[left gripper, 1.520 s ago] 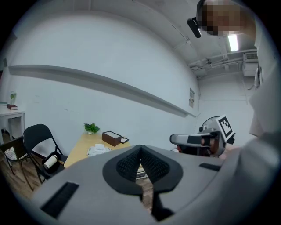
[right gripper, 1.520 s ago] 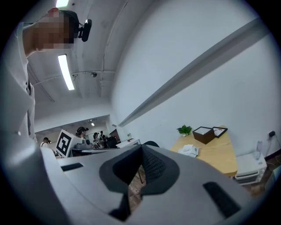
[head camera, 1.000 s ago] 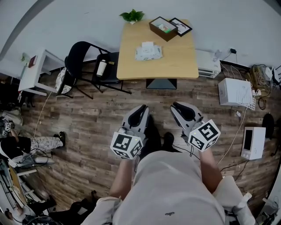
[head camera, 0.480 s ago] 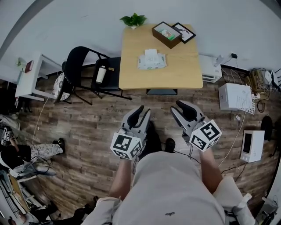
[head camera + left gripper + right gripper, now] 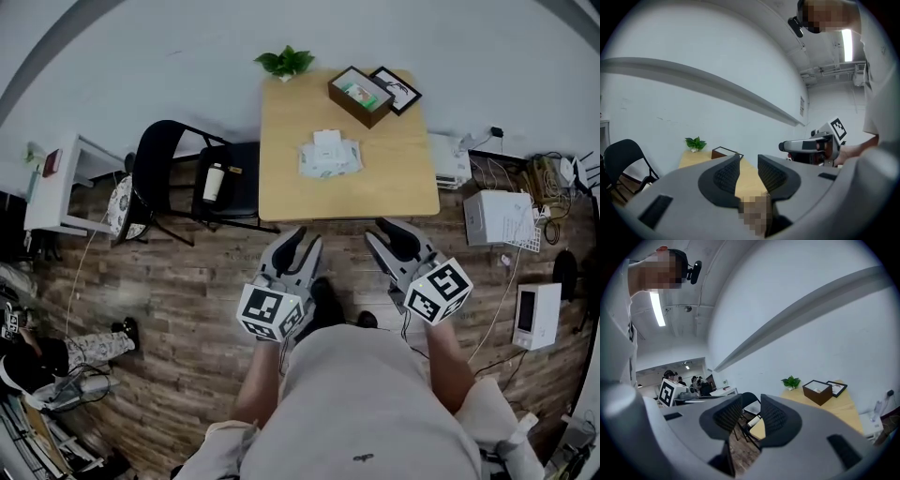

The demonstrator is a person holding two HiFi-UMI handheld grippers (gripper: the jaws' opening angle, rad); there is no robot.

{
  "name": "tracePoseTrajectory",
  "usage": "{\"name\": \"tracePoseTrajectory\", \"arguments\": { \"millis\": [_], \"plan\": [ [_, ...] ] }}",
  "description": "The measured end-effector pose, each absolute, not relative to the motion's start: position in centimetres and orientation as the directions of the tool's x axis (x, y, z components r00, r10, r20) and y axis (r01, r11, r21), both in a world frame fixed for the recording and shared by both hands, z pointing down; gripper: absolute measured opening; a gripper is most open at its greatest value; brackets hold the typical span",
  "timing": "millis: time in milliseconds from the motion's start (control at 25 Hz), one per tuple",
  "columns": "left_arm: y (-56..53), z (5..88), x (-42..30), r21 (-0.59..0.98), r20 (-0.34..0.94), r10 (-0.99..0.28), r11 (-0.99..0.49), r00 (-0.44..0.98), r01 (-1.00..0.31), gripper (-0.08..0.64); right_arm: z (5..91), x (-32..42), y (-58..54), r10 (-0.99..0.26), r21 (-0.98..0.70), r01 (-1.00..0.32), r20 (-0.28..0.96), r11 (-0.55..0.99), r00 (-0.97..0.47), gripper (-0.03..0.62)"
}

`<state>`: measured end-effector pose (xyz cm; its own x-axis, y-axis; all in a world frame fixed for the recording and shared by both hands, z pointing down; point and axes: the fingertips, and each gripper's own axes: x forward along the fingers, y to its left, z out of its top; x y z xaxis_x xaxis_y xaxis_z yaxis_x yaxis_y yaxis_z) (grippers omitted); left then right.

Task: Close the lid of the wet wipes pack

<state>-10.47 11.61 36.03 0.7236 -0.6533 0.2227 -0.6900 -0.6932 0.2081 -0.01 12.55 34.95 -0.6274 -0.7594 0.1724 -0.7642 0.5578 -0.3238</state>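
1. a person (image 5: 366, 403) is standing on the wood floor (image 5: 187, 300), facing a table (image 5: 375, 187) by the far wall.
2. the person is holding the left gripper (image 5: 307, 238) and the right gripper (image 5: 390, 227) side by side. both are pointing at the table, with their tips just short of its near edge.
3. the left gripper's jaws are standing a narrow gap apart, and nothing is sitting between them.
4. the right gripper's jaws are also standing a narrow gap apart, gripping nothing.
5. the wipes pack (image 5: 330, 156) is lying flat near the middle of the table, well beyond both grippers and touching neither.
6. a white piece is showing on the pack's far side. it is too small for me to tell whether that is the lid standing up.
7. a plant (image 5: 286, 62) is sitting at the table's far left corner. a dark box (image 5: 361, 95) is sitting at the far right, with a frame (image 5: 397, 83) lying just beside it.
8. a black chair (image 5: 173, 173) is standing left of the table, and a bottle (image 5: 214, 183) is lying on its seat.
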Motion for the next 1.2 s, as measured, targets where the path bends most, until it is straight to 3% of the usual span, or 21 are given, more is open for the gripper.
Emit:
{"name": "tracePoseTrajectory", "arguments": {
  "millis": [760, 1200],
  "plan": [
    [4.1, 38.0, -14.5, 0.231, 0.236, -0.556, -0.765, 0.797, -0.601, 0.104, 36.5, -4.5, 6.0, -0.808, -0.309, -0.831, 0.238, 0.463, -0.539, 0.12],
    [3.2, 39.4, -14.6, 0.24, 0.259, -0.559, -0.753, 0.788, -0.613, 0.104, 38.5, -3.9, 4.8, -0.794, -0.326, -0.831, 0.28, 0.449, -0.539, 0.12]
  ]
}}
